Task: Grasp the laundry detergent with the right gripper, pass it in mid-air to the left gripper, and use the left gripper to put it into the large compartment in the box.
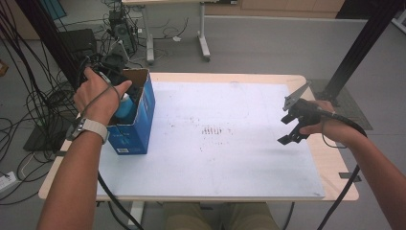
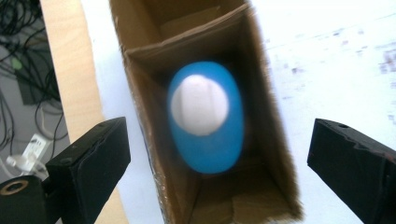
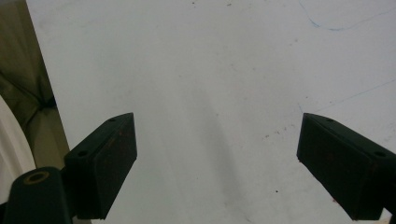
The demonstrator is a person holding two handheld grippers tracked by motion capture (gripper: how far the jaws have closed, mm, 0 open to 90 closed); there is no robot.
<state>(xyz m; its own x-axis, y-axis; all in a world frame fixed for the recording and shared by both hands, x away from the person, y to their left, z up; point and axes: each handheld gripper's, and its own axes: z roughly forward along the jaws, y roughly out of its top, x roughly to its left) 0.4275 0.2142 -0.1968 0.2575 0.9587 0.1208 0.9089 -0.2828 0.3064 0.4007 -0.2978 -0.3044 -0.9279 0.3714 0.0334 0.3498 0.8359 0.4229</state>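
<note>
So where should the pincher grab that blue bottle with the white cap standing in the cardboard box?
Grip the blue bottle just under its white cap, coming straight down from above. It stands upright in the blue cardboard box, whose walls block its sides, so probably only the top is reachable.

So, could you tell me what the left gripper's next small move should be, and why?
Probably lift the left gripper straight up, clear of the blue box: its jaws stand wide apart, and the blue bottle sits in the box, touched by neither.
</note>
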